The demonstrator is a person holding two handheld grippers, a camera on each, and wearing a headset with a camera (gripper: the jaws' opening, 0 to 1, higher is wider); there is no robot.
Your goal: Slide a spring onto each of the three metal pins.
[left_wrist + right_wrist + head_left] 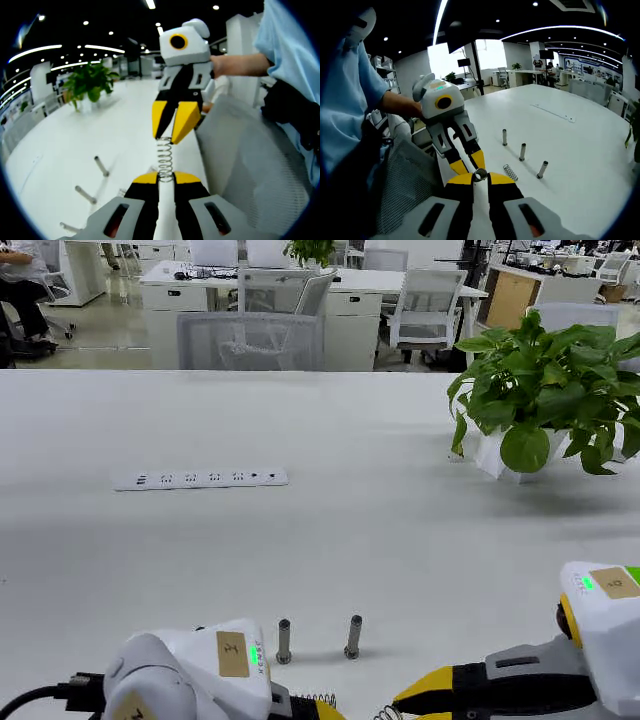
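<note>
L gripper (165, 178) & R gripper (168, 139) tight on opp. ends of spring (164, 159)

White worktable (400, 540) and the objects resting on it.

The tabletop is plain white and matte. A flat white power strip (200, 480) lies on it towards the far left, and a leafy plant in a white pot (492, 458) stands at the far right, well apart from the strip. Near the front edge three metal pins (522, 151) stand upright in a short row (two of them fall within the head view), each apart from its neighbours. A loose spring (510, 172) lies on its side on the surface just beside the pins.
</note>
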